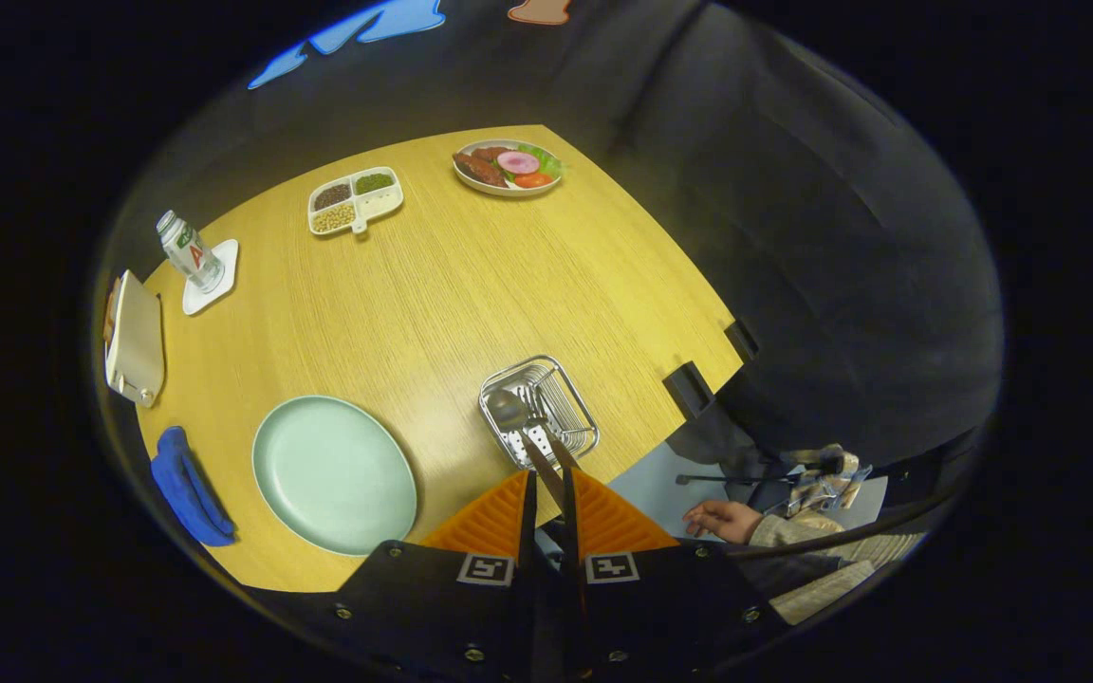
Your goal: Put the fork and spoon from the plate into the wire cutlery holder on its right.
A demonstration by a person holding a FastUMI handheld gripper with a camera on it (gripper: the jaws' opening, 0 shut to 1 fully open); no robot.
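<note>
My gripper hangs above the wooden table with its orange fingers shut on the handle of a metal spoon. The spoon's bowl points ahead of the fingertips and sits over the near left corner of the wire cutlery holder. A second brownish handle leans in the holder just right of the spoon's handle; I cannot tell whether it is the fork. Left of the holder the pale green plate lies bare.
A blue cloth and a beige pouch lie beyond the plate. Farther off stand a bottle on a white coaster, a divided dish of beans and a plate of food. A person's hand rests off the table's edge.
</note>
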